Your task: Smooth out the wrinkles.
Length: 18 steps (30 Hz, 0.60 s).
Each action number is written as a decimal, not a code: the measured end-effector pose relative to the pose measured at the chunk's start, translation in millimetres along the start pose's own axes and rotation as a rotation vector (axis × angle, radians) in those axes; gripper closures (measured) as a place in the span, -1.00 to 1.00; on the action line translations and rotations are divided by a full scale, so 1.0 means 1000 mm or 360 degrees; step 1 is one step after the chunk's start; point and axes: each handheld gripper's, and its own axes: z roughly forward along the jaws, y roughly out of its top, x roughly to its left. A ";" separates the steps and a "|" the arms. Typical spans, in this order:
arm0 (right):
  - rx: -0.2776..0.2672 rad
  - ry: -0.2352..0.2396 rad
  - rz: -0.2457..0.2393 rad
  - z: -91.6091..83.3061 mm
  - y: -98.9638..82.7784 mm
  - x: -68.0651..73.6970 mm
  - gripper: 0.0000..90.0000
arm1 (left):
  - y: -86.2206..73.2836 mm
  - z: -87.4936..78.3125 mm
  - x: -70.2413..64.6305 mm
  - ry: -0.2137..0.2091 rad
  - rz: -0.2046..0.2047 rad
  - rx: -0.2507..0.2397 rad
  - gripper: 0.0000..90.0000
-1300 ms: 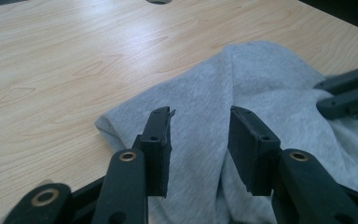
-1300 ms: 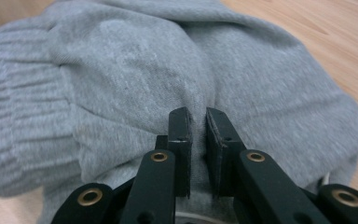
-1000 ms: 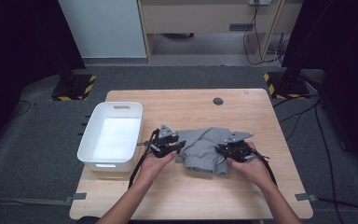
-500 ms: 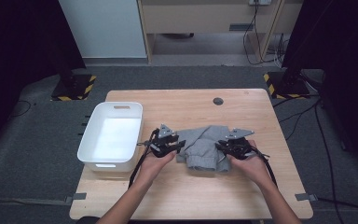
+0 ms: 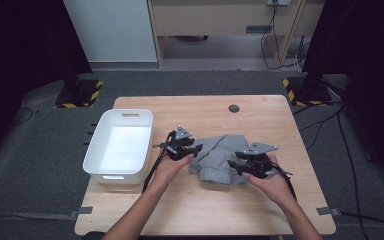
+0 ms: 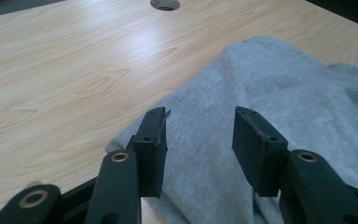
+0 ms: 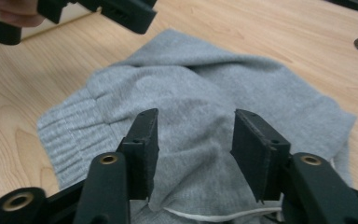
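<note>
- At the near middle of the wooden table (image 5: 145, 207), the left gripper (image 5: 194, 148) is held at the left edge of the grey garment (image 5: 220, 150); in the left gripper view, the left gripper (image 6: 199, 130) is seen with its jaws parted and the cloth lying below the gap, and no pad is pressed on it. These jaws have just been opening a little.
- The right gripper (image 5: 235, 166) is held at the right, near side of the garment; in the right gripper view, the right gripper (image 7: 195, 135) is seen with its jaws spread over a raised fold of the grey garment (image 7: 205, 88), and the pads stand clear of the fabric. These jaws have just been opening, with cloth below them but none pinched.
- The garment is laid crumpled on the table between the two grippers; its ribbed cuff (image 7: 70, 133) is turned toward the near edge, and a white cord (image 7: 214, 215) is seen at its hem.
- A white bin (image 5: 92, 159) is set at the left side of the table, well apart from the garment.
- A round cable hole (image 5: 234, 108) is located in the far part of the tabletop.
</note>
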 end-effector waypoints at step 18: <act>0.0201 -0.0030 -0.0068 0.028 -0.007 0.008 0.63 | -0.004 0.009 0.009 0.0020 -0.0026 0.0025 0.15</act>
